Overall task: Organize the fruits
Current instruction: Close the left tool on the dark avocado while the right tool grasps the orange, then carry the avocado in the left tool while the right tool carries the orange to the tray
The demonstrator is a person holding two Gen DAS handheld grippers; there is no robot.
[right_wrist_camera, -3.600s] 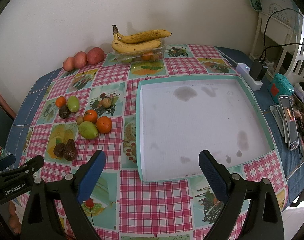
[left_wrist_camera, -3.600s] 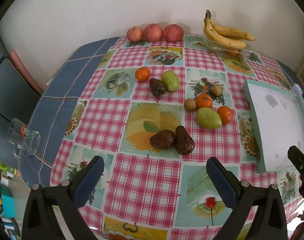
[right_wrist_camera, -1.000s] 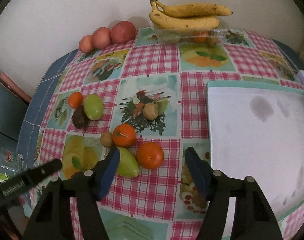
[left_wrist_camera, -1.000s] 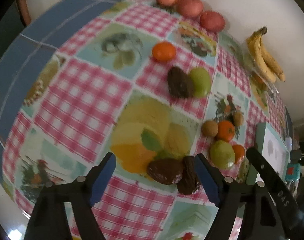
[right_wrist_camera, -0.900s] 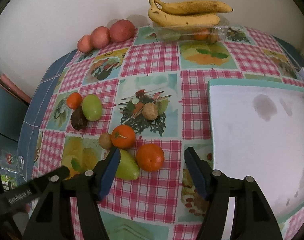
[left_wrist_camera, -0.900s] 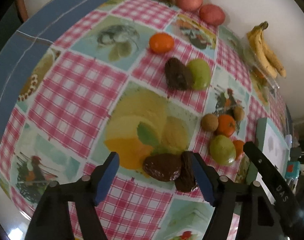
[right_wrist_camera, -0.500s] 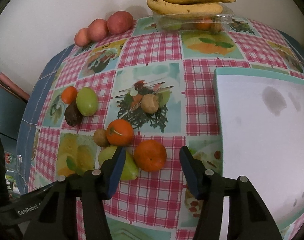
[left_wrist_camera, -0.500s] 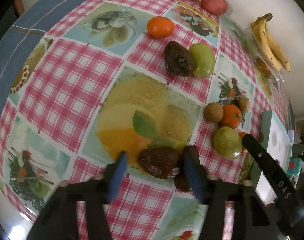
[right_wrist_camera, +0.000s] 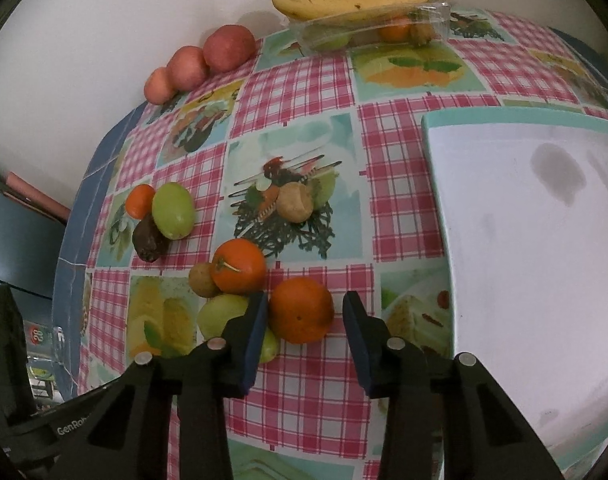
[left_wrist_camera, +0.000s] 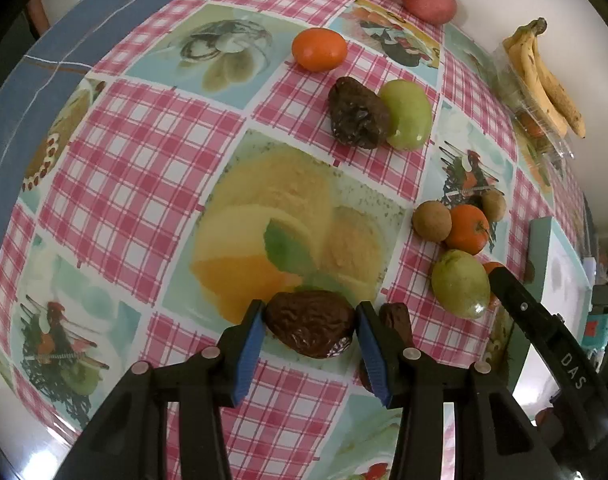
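In the left wrist view my left gripper (left_wrist_camera: 310, 312) is shut on a wrinkled dark avocado (left_wrist_camera: 308, 330) that lies on the checked tablecloth (left_wrist_camera: 144, 148), both blue pads pressed against its sides. A second dark avocado (left_wrist_camera: 396, 320) sits just right of the right finger. In the right wrist view the jaws of my right gripper (right_wrist_camera: 304, 302) are closing around an orange (right_wrist_camera: 301, 310). The left pad touches the orange; a small gap remains at the right pad. A green pear (right_wrist_camera: 220, 316) lies behind the left finger.
A white tray with a teal rim (right_wrist_camera: 524, 114) lies to the right. Another orange (right_wrist_camera: 240, 266), brown kiwis (right_wrist_camera: 295, 202), a green fruit (right_wrist_camera: 173, 210) and a third avocado (right_wrist_camera: 148, 240) are scattered nearby. Apples (right_wrist_camera: 228, 48) and bananas (right_wrist_camera: 352, 0) on a clear box (right_wrist_camera: 368, 28) line the wall.
Both grippers came down closer to the table and narrowed. The left one closed onto the dark avocado; the right one drew in around the orange.
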